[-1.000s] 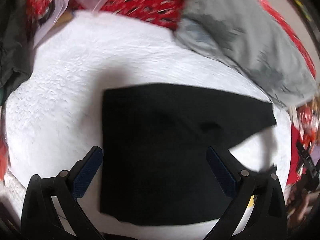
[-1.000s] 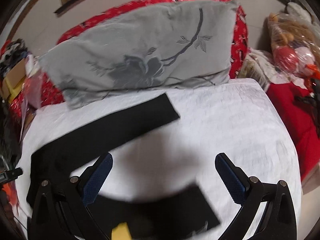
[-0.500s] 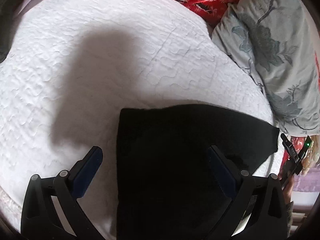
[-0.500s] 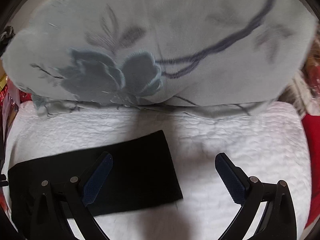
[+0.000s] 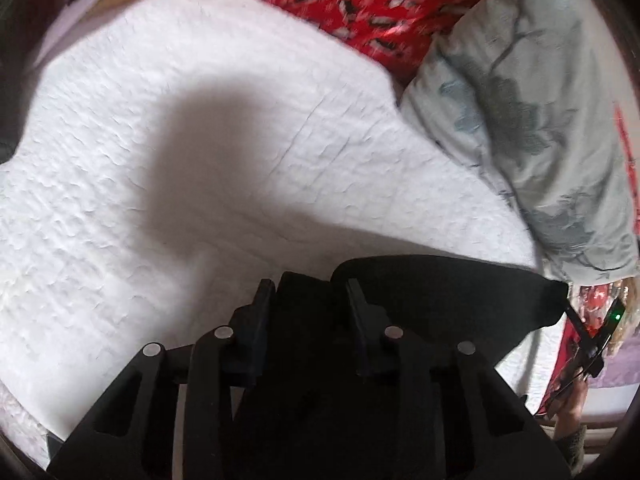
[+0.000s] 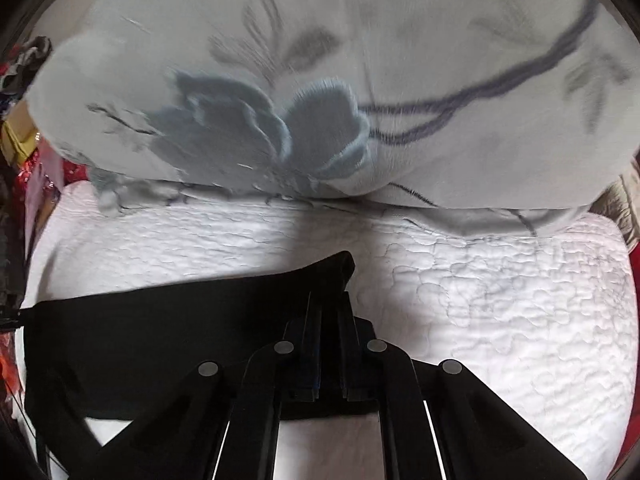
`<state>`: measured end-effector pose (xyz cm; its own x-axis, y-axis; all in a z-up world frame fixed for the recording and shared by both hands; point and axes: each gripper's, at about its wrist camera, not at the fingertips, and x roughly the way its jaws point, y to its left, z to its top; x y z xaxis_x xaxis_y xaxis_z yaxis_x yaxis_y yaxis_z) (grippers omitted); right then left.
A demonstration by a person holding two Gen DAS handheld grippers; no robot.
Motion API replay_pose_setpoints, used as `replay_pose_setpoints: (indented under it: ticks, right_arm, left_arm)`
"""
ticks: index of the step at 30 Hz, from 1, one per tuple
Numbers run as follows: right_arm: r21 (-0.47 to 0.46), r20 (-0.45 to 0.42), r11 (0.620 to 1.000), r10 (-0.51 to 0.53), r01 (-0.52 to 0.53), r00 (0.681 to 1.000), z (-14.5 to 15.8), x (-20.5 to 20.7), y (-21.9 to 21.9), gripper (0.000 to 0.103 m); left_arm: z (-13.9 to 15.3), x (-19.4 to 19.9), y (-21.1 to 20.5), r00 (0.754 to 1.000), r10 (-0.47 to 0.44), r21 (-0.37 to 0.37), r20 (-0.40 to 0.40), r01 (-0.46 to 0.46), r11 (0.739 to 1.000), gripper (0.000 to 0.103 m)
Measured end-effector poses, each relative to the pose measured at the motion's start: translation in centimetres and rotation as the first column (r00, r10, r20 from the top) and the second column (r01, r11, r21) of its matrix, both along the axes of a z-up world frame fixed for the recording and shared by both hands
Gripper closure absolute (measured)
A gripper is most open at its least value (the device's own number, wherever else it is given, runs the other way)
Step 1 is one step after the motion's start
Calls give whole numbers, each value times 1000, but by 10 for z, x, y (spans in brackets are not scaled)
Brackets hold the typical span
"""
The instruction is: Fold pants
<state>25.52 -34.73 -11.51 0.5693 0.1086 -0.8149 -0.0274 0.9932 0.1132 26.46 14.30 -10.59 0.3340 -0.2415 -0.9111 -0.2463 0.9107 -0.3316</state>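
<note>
The black pants lie on a white quilted bed cover. My left gripper is shut on the pants' near end, where black cloth bunches between its fingers. In the right wrist view the pants stretch off to the left, and my right gripper is shut on their raised right-hand corner. The cloth under both grippers is hidden by the gripper bodies.
A grey pillow with a blue flower print lies just beyond the pants; it also shows at the right in the left wrist view. Red patterned fabric lies at the back. The other gripper's tip shows far right.
Both grippers went from wide open to shut on the pants. Each moved down and in to an end of the folded cloth, and the gripped edges now stand slightly raised.
</note>
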Motion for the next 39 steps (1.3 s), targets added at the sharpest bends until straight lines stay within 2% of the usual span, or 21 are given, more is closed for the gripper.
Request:
replay_pose_setpoints:
  ticks: [8, 12, 15, 18, 20, 21, 23, 24, 26, 29, 31, 33, 34, 38, 39]
  right_arm:
    - [120, 149, 993, -25, 7, 989, 61, -76, -13, 97]
    - [183, 219, 983, -35, -6, 975, 85, -132, -18, 97]
    - [205, 243, 979, -32, -19, 970, 90, -173, -17, 97]
    - [213, 233, 977, -33, -18, 972, 80, -216, -21, 97]
    - [203, 209, 979, -47, 4, 977, 68, -245, -30, 96]
    - [194, 187, 981, -52, 15, 981, 57, -256, -32, 92]
    - [159, 129, 985, -94, 73, 987, 35, -275, -38, 92]
    - [153, 101, 983, -117, 101, 988, 26, -283, -43, 92]
    - [155, 57, 975, -172, 161, 983, 11, -301, -53, 92]
    - [163, 42, 966, -210, 201, 977, 11, -326, -63, 91]
    - [162, 35, 964, -221, 213, 975, 18, -340, -65, 84]
    - [170, 45, 960, -234, 224, 971, 27, -351, -66, 76]
    - [181, 55, 956, -244, 230, 968, 32, -356, -65, 73]
    - [326, 29, 918, -246, 224, 969, 37, -354, -59, 65]
    - [359, 12, 907, -239, 219, 971, 35, -350, -56, 60]
  left_arm:
    - [66, -60, -9, 988, -44, 9, 146, 44, 999, 71]
    - [75, -97, -9, 982, -51, -16, 180, 55, 998, 71]
    - [66, -120, -11, 981, -61, -23, 183, 66, 998, 71]
    - [49, -148, -9, 986, -66, -32, 152, 72, 997, 71]
    - [27, -160, -6, 993, -62, -27, 104, 66, 997, 71]
    - [15, -165, -4, 996, -58, -26, 65, 60, 998, 71]
    - [-10, -170, 3, 999, -42, -53, -24, 40, 998, 71]
    - [-16, -174, 7, 999, -30, -77, -42, 27, 997, 71]
    - [-15, -184, 15, 999, -12, -130, -40, 7, 991, 71]
    - [2, -197, 22, 1000, 7, -181, 8, -5, 983, 70]
    - [13, -204, 22, 999, 12, -207, 36, -4, 978, 66]
    - [20, -208, 16, 999, 8, -234, 48, 4, 972, 54]
    - [22, -209, 11, 999, 3, -237, 49, 9, 971, 51]
    - [13, -205, -9, 999, -30, -245, 37, 38, 969, 50]
    - [9, -203, -13, 999, -32, -242, 22, 36, 970, 50]
